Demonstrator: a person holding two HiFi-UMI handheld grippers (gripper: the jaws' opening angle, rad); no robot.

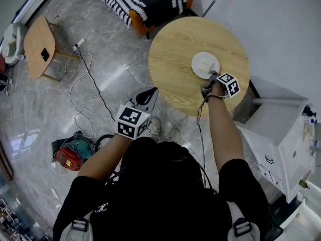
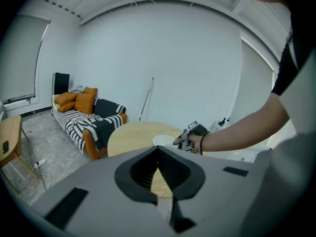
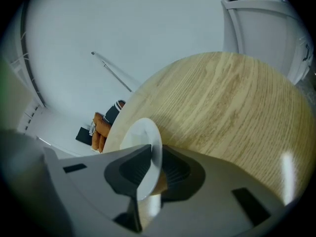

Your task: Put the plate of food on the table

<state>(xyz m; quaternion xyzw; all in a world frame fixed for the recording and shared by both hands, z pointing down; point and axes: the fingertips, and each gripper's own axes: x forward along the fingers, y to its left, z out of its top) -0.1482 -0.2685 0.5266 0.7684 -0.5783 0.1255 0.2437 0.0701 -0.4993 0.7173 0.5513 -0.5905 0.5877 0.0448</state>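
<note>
Right, I am looking first at the left gripper (image 1: 146, 96). It is hanging over the floor (image 1: 108, 54), just short of the table's edge, and its jaws are pressing together with nothing between them. Ahead of those jaw tips the round wooden table (image 2: 129, 133) is showing. Off to their left, a sofa (image 2: 84, 118) with a striped throw and orange cushions is standing against the wall.

Moving across, the white plate (image 3: 139, 137) is sitting over the table, away from its edge. The right gripper (image 3: 156, 150) is clamping the plate's near rim, one jaw on each face of it. Most of the plate is reaching out beyond the jaw tips. I am not able to tell whether its base is touching the wood, nor what food is lying on it. Beyond the right jaws the bare tabletop is spreading out, and a white cabinet (image 1: 281, 127) is standing just beside the table on the right.
</note>
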